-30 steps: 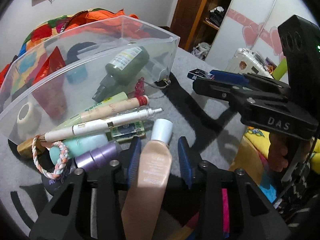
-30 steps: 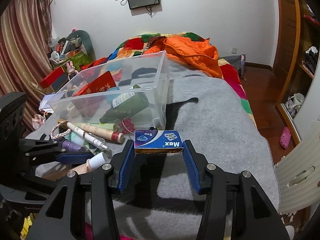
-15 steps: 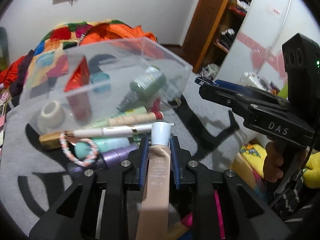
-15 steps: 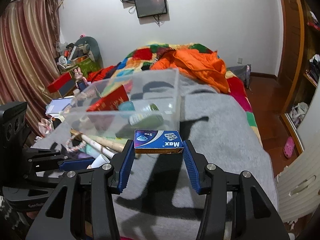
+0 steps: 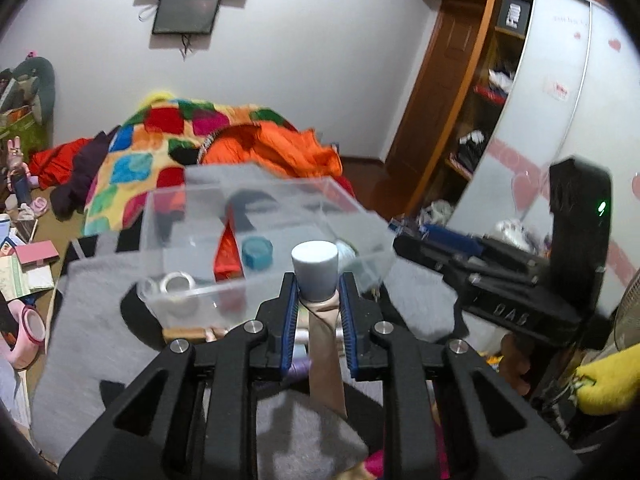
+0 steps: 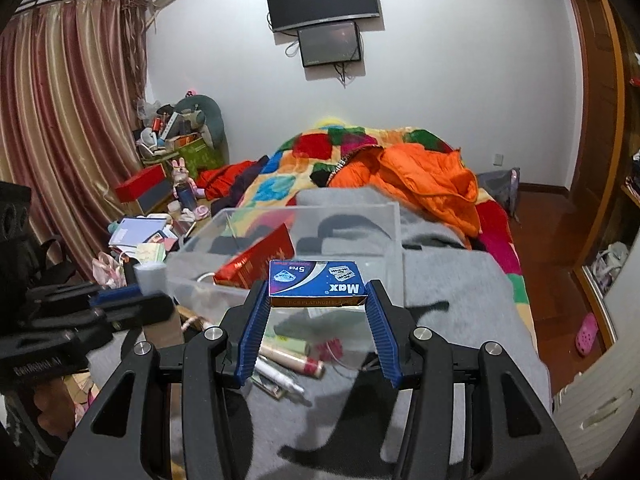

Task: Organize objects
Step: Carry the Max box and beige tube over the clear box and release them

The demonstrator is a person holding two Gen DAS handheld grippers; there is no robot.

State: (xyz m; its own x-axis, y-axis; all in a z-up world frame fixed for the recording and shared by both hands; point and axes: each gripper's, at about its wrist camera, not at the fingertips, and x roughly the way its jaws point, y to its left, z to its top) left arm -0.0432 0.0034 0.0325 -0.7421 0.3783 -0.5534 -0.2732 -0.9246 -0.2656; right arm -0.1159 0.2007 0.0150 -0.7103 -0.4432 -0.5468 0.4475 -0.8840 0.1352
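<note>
My left gripper (image 5: 318, 286) is shut on a beige tube (image 5: 326, 360) just below its pale cap (image 5: 315, 268), and holds it up off the grey blanket. In the right wrist view the same gripper (image 6: 120, 296) and cap (image 6: 150, 278) show at the left. My right gripper (image 6: 317, 291) is shut on a small blue box (image 6: 316, 280) marked "Max", held flat in the air. Straight ahead of both is the clear plastic bin (image 5: 248, 204) (image 6: 352, 220). It holds a red packet (image 6: 256, 260), a blue round pot (image 5: 257, 252) and a tape roll (image 5: 176, 284).
Several pens and tubes (image 6: 288, 360) lie loose on the grey blanket (image 6: 460, 320) in front of the bin. An orange jacket (image 6: 420, 184) and a patchwork quilt (image 6: 320, 160) lie behind it. A pink tape roll (image 5: 28, 328) and clutter sit at the left bedside.
The left jaws shut on the beige tube and lifted it off the blanket. Both grippers rose, so the bin now sits lower and farther in both views. The blue box stayed gripped.
</note>
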